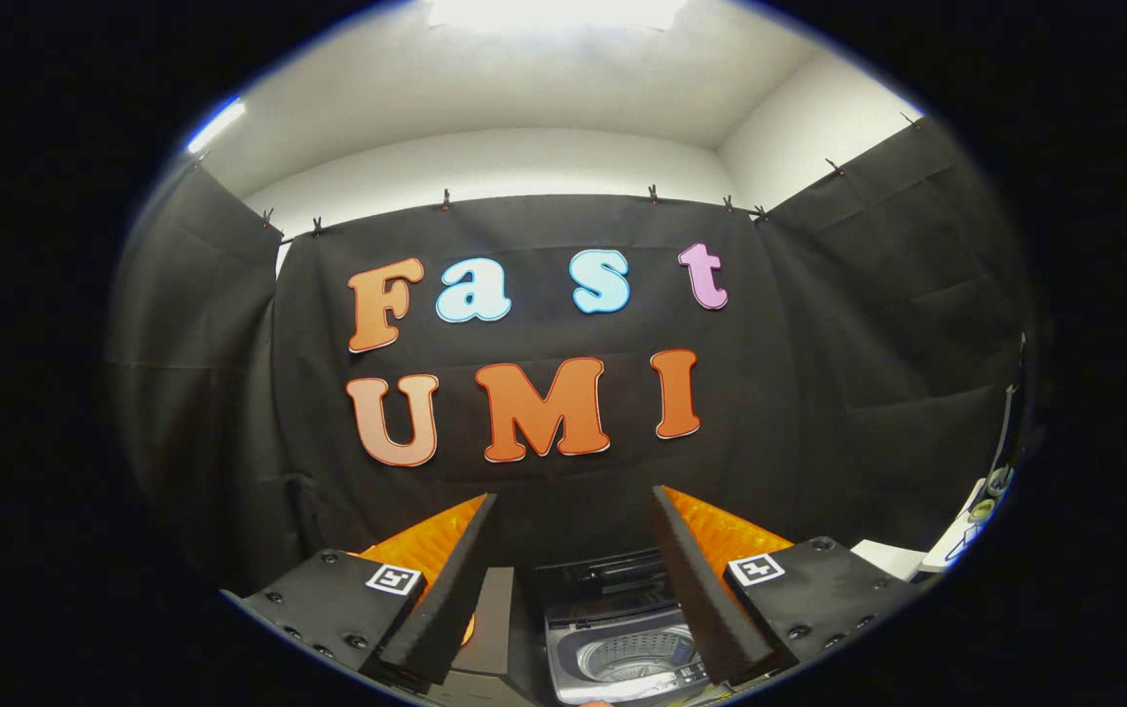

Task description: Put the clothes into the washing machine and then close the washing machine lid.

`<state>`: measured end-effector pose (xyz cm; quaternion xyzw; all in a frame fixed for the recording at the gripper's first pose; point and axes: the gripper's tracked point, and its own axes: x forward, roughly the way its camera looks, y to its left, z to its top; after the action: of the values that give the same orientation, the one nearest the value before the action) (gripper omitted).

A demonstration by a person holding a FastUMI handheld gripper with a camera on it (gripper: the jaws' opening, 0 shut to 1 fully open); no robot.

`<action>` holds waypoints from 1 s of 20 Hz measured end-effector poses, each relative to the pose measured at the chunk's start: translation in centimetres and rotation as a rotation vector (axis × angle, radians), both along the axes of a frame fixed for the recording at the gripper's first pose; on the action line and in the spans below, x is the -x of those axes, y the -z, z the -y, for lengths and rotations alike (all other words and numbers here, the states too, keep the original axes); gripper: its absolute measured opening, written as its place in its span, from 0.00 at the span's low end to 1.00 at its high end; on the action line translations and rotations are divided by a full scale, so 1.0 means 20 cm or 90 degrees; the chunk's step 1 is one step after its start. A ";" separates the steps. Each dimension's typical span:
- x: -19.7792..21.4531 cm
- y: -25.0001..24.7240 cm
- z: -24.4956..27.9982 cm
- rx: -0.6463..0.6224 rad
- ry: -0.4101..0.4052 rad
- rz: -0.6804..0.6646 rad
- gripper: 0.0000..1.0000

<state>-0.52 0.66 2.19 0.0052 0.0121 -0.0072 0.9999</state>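
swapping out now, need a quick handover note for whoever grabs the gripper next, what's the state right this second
Gripper: open, fingers wide apart, nothing between them.
Washing machine: low between the fingers and just ahead of them, lid up, drum in sight; I cannot tell whether anything lies inside.
Clothes: I cannot place them from this view, so find them first.
Done: nothing I can confirm.
Left: pick up the clothes, drop them into the drum, then shut the lid.
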 end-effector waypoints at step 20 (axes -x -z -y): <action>-0.37 0.88 -1.06 -0.011 -0.178 -0.287 0.98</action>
<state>6.90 21.79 -15.41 0.0102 0.2354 0.1304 0.9630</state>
